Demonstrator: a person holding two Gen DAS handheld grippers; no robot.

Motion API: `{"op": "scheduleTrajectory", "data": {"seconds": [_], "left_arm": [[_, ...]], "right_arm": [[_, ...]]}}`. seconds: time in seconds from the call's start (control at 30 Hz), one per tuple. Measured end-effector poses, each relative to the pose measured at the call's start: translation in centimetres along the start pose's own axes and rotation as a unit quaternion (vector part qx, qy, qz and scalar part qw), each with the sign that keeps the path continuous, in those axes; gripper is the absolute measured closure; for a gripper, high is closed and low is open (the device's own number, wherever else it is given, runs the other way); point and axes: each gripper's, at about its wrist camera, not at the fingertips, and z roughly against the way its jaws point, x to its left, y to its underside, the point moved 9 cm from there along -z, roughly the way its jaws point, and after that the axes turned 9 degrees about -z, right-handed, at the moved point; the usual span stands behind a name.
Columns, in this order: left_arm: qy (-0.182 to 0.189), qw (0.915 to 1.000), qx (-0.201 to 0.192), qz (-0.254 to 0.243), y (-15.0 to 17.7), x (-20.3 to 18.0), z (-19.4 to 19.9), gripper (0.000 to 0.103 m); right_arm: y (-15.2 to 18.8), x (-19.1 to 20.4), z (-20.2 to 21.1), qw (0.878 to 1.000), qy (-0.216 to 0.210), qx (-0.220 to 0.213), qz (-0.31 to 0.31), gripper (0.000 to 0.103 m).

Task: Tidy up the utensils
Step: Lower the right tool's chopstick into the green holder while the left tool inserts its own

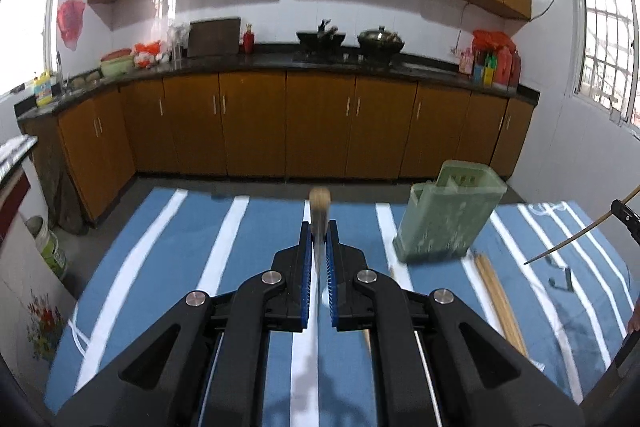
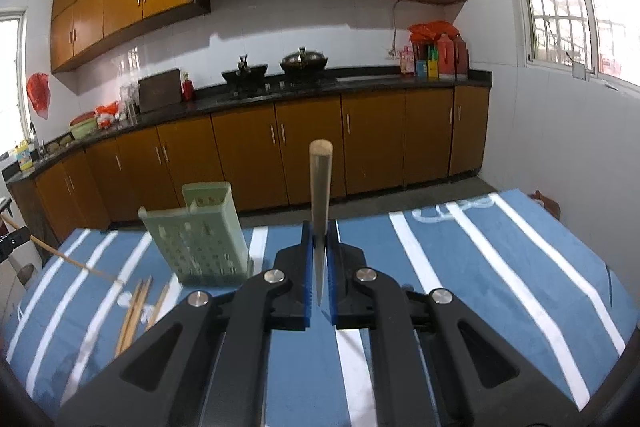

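My left gripper [image 1: 319, 227] is shut on a wooden chopstick [image 1: 319, 203] that points straight ahead, above the table. My right gripper [image 2: 319, 227] is shut on another chopstick [image 2: 320, 187], which angles up and forward. A pale green perforated utensil holder [image 1: 448, 219] [image 2: 200, 239] stands tilted on the blue striped cloth, right of the left gripper and left of the right one. Several loose chopsticks [image 1: 500, 299] [image 2: 136, 303] lie on the cloth in front of the holder. Each view catches the other gripper's chopstick [image 1: 580, 237] [image 2: 68, 261] at its edge.
The table wears a blue cloth with white stripes [image 1: 180, 267] [image 2: 480, 267]. Beyond its far edge is a floor gap, then brown kitchen cabinets [image 1: 320, 123] under a dark counter with woks. A white wall and window stand on the right [image 2: 560, 107].
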Motion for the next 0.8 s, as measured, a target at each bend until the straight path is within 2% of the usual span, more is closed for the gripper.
{"op": "scheduleTrajectory", "data": {"seconds": [0.17, 0.27, 0.37, 0.47, 0.63, 0.8], "left_arm": [[0.005, 0.9984, -0.055, -0.008, -6.1, -0.5, 1.9, 0.096], [0.019, 0.9959, -0.088, -0.005, -9.5, -1.4, 3.0, 0.096], [0.039, 0.9915, -0.124, 0.009, -13.0, -2.6, 4.1, 0.096], [0.053, 0.9873, -0.148, 0.021, -15.0, -3.7, 4.2, 0.096], [0.085, 0.9856, -0.143, 0.034, -14.9, -5.8, 1.7, 0.096], [0.105, 0.9867, -0.116, 0.045, -13.3, -7.2, -1.6, 0.096]], "right_arm": [[-5.6, 1.8, 1.4, 0.998, -0.033, -0.046, -0.008, 0.096], [-9.2, 3.7, 2.3, 0.995, -0.068, -0.067, -0.016, 0.096], [-11.3, 5.6, 2.4, 0.992, -0.102, -0.064, -0.023, 0.096], [-12.3, 7.6, 2.0, 0.991, -0.127, -0.049, -0.014, 0.096], [-11.0, 10.2, -0.1, 0.991, -0.130, -0.015, 0.017, 0.096], [-9.1, 10.7, -3.3, 0.992, -0.126, 0.024, 0.016, 0.096]]}}
